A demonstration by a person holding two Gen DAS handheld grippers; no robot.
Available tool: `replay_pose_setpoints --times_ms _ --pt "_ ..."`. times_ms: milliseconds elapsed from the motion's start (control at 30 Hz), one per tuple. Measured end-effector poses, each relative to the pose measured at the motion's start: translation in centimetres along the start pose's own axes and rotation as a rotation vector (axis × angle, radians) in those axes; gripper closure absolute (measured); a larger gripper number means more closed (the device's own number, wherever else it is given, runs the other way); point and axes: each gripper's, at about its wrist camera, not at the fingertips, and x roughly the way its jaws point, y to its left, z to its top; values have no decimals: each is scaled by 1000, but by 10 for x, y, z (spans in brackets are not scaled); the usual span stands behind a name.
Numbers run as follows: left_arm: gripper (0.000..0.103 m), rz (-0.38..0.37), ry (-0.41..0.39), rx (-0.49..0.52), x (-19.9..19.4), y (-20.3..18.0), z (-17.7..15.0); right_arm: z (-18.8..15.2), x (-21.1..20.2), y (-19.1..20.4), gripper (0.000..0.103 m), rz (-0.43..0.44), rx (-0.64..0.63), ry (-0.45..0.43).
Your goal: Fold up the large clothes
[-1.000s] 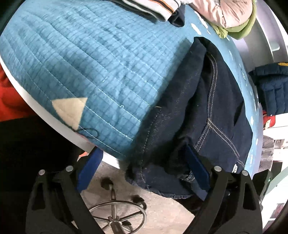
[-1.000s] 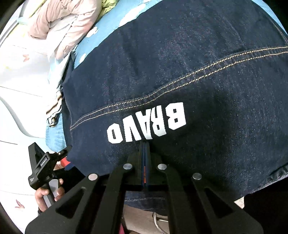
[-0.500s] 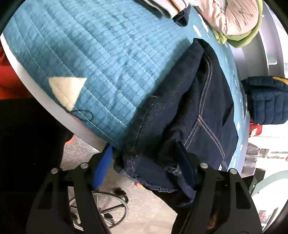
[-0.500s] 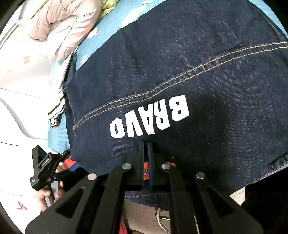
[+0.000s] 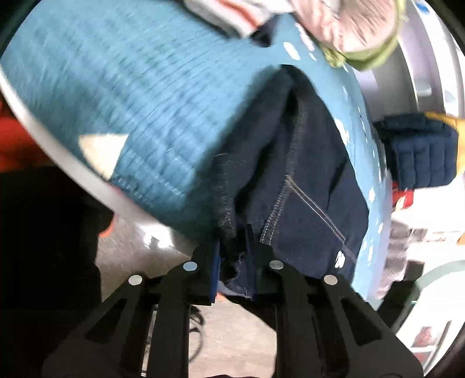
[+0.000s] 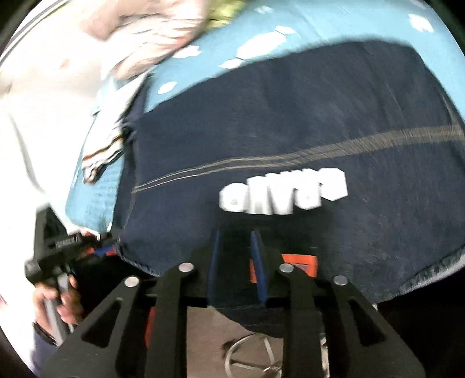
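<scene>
Left tool (image 5: 232, 256) now clamped on jeans (image 5: 305, 180) hem, right tool (image 6: 236, 261) parting, tilted down

The left gripper (image 5: 234, 256) has just clamped onto the jeans (image 5: 305, 186) hem; the right gripper (image 6: 236, 261), angled down, has just been opening, denim loose between its jaws.

A blue quilted cover (image 5: 151, 96) with white cloud shapes lies over the counter (image 5: 43, 128), a pink padded garment (image 5: 360, 26) with a green lining and a striped garment (image 6: 100, 158) sit at its far end, a navy puffer jacket (image 5: 421, 154) lies beyond, and a chair's metal base (image 6: 255, 354) stands on the floor.
</scene>
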Motion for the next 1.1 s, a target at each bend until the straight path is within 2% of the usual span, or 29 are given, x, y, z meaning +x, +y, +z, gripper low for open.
replay_pose_setpoints --times_ms 100,300,433,533,733,767,800,833,867,933,1000,1067,1100 --pt "91 -42 4 -19 -3 -1 2 -9 2 28 72 -5 -126 -20" --pt "93 -131 -28 45 -27 -34 -2 -24 10 85 53 41 -341 -69" --pt "93 -167 -24 112 -34 -65 -3 -28 15 108 43 90 -409 -89" --pt "93 -173 -6 138 -31 -77 -3 -28 22 119 38 87 -454 -106" --pt "92 -196 17 160 -27 -93 -3 -16 47 124 38 40 -461 -115" --pt "92 -196 20 166 -27 -95 -3 -13 50 122 39 34 -445 -116" --pt "92 -196 21 171 -27 -97 -3 -8 57 122 44 19 -427 -109" --pt "92 -194 24 177 -26 -99 -3 -5 59 120 71 8 -414 -100" --pt "92 -190 27 183 -25 -101 -3 -1 61 118 85 3 -395 -92" --pt "92 -188 25 204 -25 -107 -4 2 57 111 91 22 -354 -105" --pt "91 -252 34 199 -30 -112 -2 3 45 103 92 38 -325 -132" --pt "74 -345 17 193 -42 -118 1 6 28 86 93 91 -233 -160" --pt "70 -366 -6 203 -50 -122 2 7 20 79 93 109 -200 -172"
